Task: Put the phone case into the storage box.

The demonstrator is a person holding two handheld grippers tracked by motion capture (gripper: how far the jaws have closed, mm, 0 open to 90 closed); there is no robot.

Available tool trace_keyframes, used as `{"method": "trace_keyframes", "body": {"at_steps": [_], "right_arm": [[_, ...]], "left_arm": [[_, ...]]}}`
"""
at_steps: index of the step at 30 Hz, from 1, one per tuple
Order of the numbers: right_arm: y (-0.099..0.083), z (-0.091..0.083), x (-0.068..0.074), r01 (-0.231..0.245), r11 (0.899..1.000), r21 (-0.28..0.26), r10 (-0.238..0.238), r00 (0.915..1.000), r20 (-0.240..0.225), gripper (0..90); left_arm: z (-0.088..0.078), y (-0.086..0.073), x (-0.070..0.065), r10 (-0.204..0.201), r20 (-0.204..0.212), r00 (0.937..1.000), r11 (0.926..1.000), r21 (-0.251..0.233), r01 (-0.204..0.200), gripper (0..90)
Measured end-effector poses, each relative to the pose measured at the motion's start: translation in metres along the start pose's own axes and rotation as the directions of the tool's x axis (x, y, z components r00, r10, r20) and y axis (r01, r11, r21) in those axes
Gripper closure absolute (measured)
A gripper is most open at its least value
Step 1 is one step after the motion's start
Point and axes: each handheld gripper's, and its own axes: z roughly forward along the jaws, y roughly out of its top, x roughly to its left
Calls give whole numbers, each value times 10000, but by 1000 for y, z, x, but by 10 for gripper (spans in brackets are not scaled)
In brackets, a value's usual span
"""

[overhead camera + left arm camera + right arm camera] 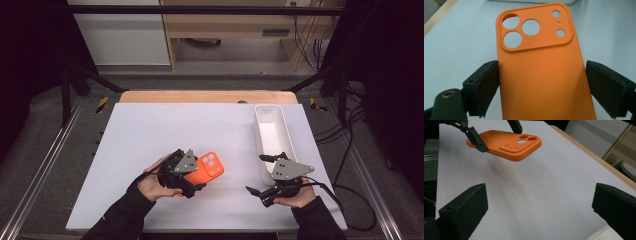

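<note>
An orange phone case (211,167) with round camera cut-outs is held just above the white table sheet (150,135), left of the middle. My left gripper (195,172) is shut on its two long sides, near the end away from the cut-outs. In the left gripper view the case (541,70) fills the span between the jaws of that gripper (541,82). The right gripper view shows the case (506,143) hanging clear of the sheet in the left gripper (496,135). My right gripper (256,174) stands open and empty at the front right, its jaws (539,205) wide apart over bare sheet.
A long white bin (256,135) stands at the right of the sheet, just beyond my right gripper. A wooden table edge (207,96) runs along the far side. Black frame bars and cables surround the table.
</note>
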Motion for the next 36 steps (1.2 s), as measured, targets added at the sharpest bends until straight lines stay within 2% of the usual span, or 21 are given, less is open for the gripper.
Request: {"method": "trace_keyframes", "body": {"at_steps": [7, 14, 23, 28, 36], "right_arm": [[8, 6, 7, 352, 9994, 30, -351, 9991, -245, 7], [13, 9, 12, 678, 9976, 126, -671, 9965, -494, 9], [20, 11, 16, 1154, 9924, 425, -1121, 9910, -735, 11], [22, 11, 18, 1385, 9890, 518, -1332, 9865, -954, 12], [25, 11, 20, 1825, 9812, 635, -1754, 9791, -1025, 14]], "left_arm": [[-1, 7, -4, 475, 114, 9988, 9988, 81, -476, 132], [1, 13, -8, 973, 352, 9946, 9951, 136, -978, 132], [-1, 23, -14, 1591, 624, 9853, 9872, 42, -1597, 132], [-2, 26, -16, 1810, 689, 9811, 9834, 9, -1815, 132], [-2, 31, -20, 2205, 743, 9726, 9754, -99, -2204, 132]]}}
